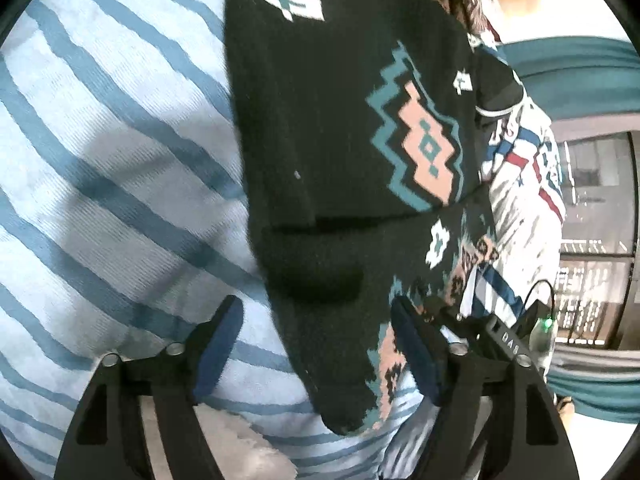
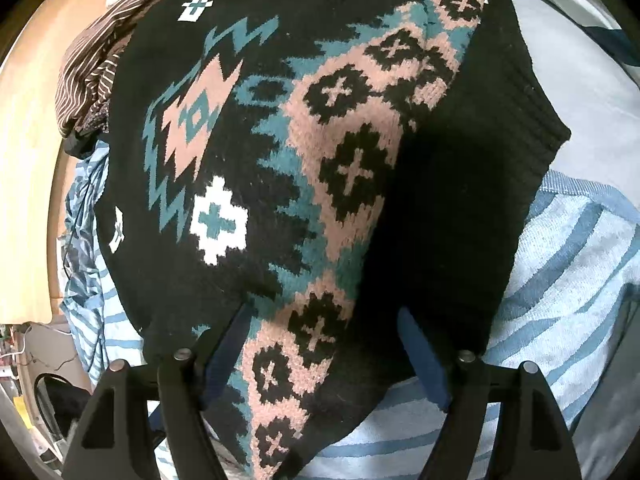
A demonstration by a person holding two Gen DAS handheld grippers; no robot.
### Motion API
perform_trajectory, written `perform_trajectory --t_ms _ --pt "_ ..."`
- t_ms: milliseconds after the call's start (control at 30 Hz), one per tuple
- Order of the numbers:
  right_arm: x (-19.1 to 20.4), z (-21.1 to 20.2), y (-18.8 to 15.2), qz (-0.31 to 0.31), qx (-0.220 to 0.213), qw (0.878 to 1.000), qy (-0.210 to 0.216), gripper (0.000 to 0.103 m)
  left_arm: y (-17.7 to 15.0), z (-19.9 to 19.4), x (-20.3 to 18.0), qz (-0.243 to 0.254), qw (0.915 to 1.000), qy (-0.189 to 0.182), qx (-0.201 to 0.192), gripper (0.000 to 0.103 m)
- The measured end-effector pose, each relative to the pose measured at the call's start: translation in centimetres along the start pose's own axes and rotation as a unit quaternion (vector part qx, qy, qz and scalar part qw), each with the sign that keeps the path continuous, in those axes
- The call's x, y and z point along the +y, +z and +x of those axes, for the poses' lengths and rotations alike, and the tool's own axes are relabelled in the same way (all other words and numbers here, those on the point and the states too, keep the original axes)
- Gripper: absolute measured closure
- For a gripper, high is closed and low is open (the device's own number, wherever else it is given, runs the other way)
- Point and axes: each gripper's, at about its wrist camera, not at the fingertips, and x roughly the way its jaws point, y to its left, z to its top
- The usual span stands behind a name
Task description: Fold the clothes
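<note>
A blue-striped cloth (image 1: 100, 140) covers the surface, the black patterned sweater (image 2: 280, 160) lies folded on it, and the left gripper (image 1: 316, 344) and right gripper (image 2: 320, 344) hover with fingers wide, gripping nothing.

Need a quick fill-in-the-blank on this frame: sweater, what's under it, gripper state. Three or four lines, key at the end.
1. The patterned sweater has a base colour of ____.
2. It lies on a blue-and-white ____ towel.
3. The fingers of the left gripper stand ____, not pressing the knit.
4. In the right wrist view, a brown ____ garment lies behind the sweater.

Missing words: black; striped; open; striped
</note>
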Motion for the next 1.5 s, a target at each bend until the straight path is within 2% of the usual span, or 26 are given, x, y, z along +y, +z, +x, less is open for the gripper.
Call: perform_trajectory --t_ms 233,633,800,1500 --pt "0.4 0.3 -0.2 -0.003 0.004 1.000 -0.013 0.023 0.2 -0.7 0.6 -0.009 0.9999 -0.011 -0.006 0.026" --pt "1.2 0.6 -0.3 -0.009 0.007 1.000 -0.024 0.023 0.0 -1.3 -0.4 0.020 0.9997 -0.005 -0.015 0.026" --pt "1.4 0.9 -0.3 -0.014 0.008 1.000 -0.025 0.021 -0.1 -1.0 -0.3 0.016 0.9998 -0.005 -0.010 0.026" --pt "-0.5 -0.4 -1.4 -0.009 0.012 1.000 -0.004 0.019 -0.7 0.0 -0.6 0.022 0.9997 -0.004 0.009 0.026"
